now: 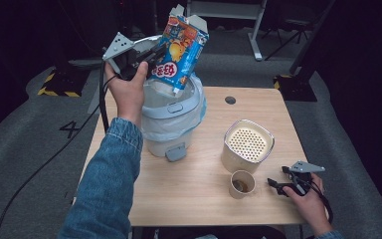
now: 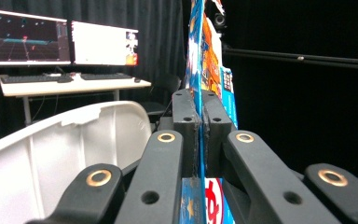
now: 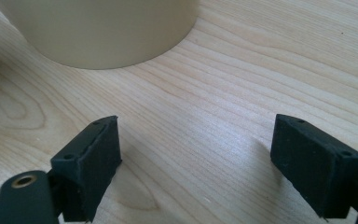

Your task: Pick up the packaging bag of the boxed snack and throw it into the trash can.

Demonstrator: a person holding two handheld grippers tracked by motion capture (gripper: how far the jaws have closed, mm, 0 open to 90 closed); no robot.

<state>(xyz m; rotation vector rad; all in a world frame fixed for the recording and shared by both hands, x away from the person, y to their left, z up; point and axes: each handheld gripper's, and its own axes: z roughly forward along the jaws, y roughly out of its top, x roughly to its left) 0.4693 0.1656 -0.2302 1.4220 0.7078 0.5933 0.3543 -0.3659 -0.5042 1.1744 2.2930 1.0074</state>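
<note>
The left gripper (image 1: pixel 151 55) clamps the snack box (image 1: pixel 180 50) flat between its fingers (image 2: pixel 185 122), above the open bin (image 1: pixel 171 117). The right gripper (image 3: pixel 196 158) rests wide apart on the wooden table (image 1: pixel 204 194), dark room around.

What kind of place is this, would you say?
Probably a lab or recording studio: black curtains all round, a desk with monitors and keyboards, and one small wooden table on grey carpet.

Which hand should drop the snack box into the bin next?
Probably the left. The left gripper is shut on the snack box, holding it right above the open bin. The right gripper rests open on the table, beside the paper cup.
</note>
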